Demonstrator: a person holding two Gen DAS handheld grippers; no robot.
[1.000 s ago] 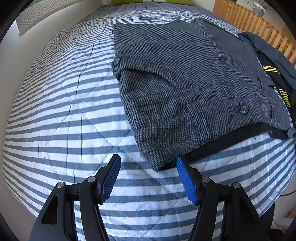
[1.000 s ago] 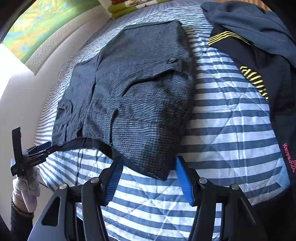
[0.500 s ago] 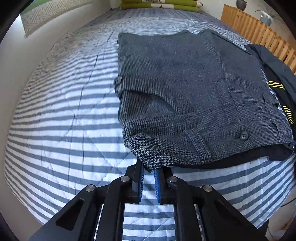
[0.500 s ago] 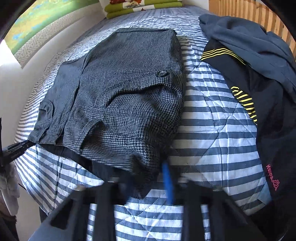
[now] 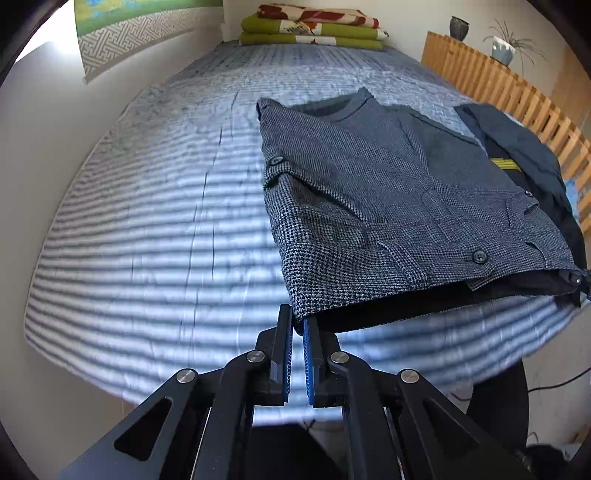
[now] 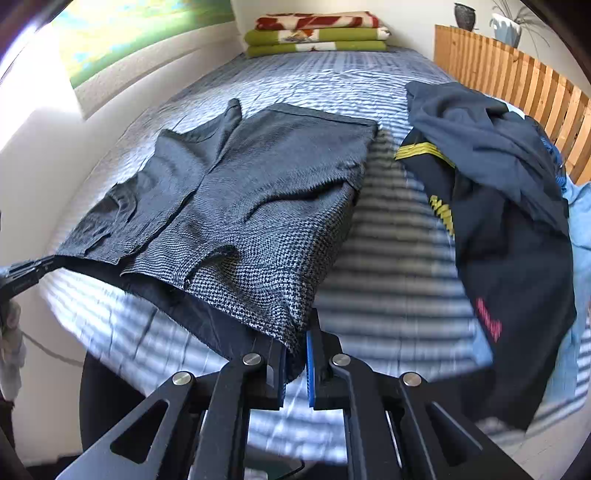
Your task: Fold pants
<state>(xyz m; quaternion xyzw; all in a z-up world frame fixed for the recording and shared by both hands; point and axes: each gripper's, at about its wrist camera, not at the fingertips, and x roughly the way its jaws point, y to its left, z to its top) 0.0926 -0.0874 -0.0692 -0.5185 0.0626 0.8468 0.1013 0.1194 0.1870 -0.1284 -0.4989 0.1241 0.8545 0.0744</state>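
Note:
Grey houndstooth pants (image 5: pixel 388 206), folded in half, lie on the striped bed cover (image 5: pixel 166 229), their near edge lifted off it. My left gripper (image 5: pixel 298 325) is shut on the near left corner of that edge. In the right wrist view the same pants (image 6: pixel 258 192) hang from my right gripper (image 6: pixel 297 339). Its jaws are still closing, and the pads pinch the near right corner's cloth. The left gripper's tip (image 6: pixel 26 271) shows at the far left of the right wrist view, holding the dark lining edge. The lining sags between the two held corners.
A heap of dark navy clothes with yellow stripes (image 6: pixel 498 206) lies right of the pants, close to a wooden slatted rail (image 5: pixel 517 99). Folded green and red blankets (image 5: pixel 314 29) sit at the bed's far end. A white wall runs along the left side.
Both grippers went from open around the pants' near corners to shut on them. They then rose and pulled back, lifting the near edge off the bed.

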